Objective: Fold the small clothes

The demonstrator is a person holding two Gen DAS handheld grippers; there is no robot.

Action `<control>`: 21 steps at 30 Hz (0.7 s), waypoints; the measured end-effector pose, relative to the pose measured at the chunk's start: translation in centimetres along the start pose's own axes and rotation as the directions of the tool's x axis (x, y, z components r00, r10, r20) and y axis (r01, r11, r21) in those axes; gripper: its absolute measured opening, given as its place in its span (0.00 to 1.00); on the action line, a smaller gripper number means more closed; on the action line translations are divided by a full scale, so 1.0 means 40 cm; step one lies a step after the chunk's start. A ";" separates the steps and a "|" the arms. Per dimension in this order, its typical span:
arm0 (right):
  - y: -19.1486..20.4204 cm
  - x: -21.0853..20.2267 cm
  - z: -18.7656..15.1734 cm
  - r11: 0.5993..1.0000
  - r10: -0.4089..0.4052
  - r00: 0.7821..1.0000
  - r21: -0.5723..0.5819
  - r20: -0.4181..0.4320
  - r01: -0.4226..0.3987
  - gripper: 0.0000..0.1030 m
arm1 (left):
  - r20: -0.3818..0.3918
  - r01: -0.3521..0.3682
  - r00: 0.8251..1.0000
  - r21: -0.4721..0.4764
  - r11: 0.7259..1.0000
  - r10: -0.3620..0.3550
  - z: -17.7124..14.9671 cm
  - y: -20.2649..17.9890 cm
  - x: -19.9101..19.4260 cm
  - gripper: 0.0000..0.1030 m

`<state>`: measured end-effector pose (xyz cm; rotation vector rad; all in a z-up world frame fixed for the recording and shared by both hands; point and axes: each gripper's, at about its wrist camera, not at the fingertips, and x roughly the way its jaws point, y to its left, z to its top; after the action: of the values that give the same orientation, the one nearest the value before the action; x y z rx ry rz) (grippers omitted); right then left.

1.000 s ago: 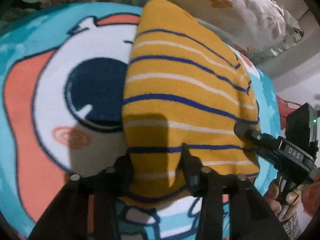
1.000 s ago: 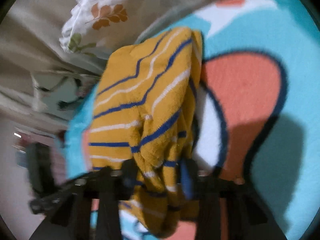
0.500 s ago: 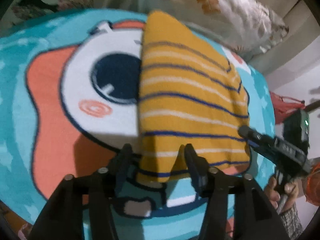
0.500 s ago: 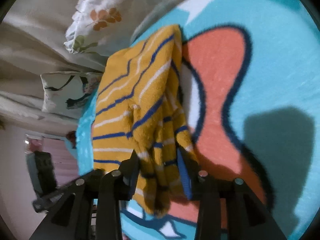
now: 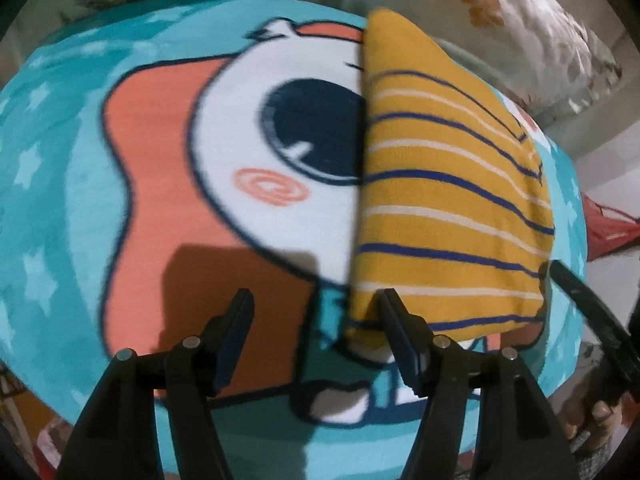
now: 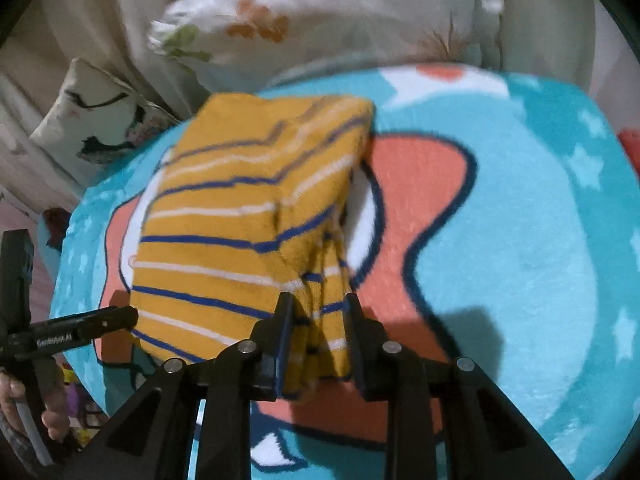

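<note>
A small yellow garment [image 5: 448, 200] with blue and white stripes lies folded on a cartoon-print turquoise blanket [image 5: 80, 200]. My left gripper [image 5: 314, 300] stands open and still opening. Nothing is between its jaws, and the garment's near left corner sits just by its right finger [image 5: 400, 336]. In the right wrist view the garment [image 6: 240, 208] rises at its right side, where my right gripper [image 6: 319, 304] is closing on the bunched layers of that edge and pinching them. The left gripper [image 6: 100, 320] shows at the garment's left edge, held by a hand [image 6: 24, 408].
Floral pillows [image 6: 320, 12] and a printed cushion [image 6: 92, 120] lie past the blanket's far edge. A red object [image 5: 608, 228] sits off the bed at the right. The blanket [image 6: 520, 240] stretches bare to the right of the garment.
My left gripper let go of the garment's near edge, opened wide and slid left off it. The right gripper stayed clamped on the bunched edge, rose and rolled.
</note>
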<state>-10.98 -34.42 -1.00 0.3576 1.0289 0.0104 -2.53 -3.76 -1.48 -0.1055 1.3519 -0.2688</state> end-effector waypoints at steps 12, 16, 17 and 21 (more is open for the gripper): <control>0.109 0.060 -0.061 0.920 0.388 0.908 0.114 -0.160 -0.374 0.28 | 0.112 -0.013 0.994 0.204 0.979 -0.010 -0.128 -0.052 -0.023 0.62; 0.058 0.075 -0.072 0.931 0.338 0.935 0.188 -0.109 -0.314 0.28 | 0.156 -0.156 0.979 0.188 0.970 0.128 -0.078 -0.074 0.023 0.62; 0.034 0.070 -0.071 0.932 0.317 0.945 0.212 -0.079 -0.295 0.26 | 0.142 -0.169 0.979 0.166 0.972 0.146 -0.068 -0.059 0.027 0.62; -0.062 0.049 -0.063 0.923 0.220 0.976 0.325 -0.005 -0.206 0.24 | 0.103 -0.188 0.978 0.081 0.979 0.179 -0.054 0.001 0.040 0.62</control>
<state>-12.46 -35.71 -4.54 0.7717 1.0288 0.0455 -4.31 -3.95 -3.47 0.0817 1.2432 -0.1665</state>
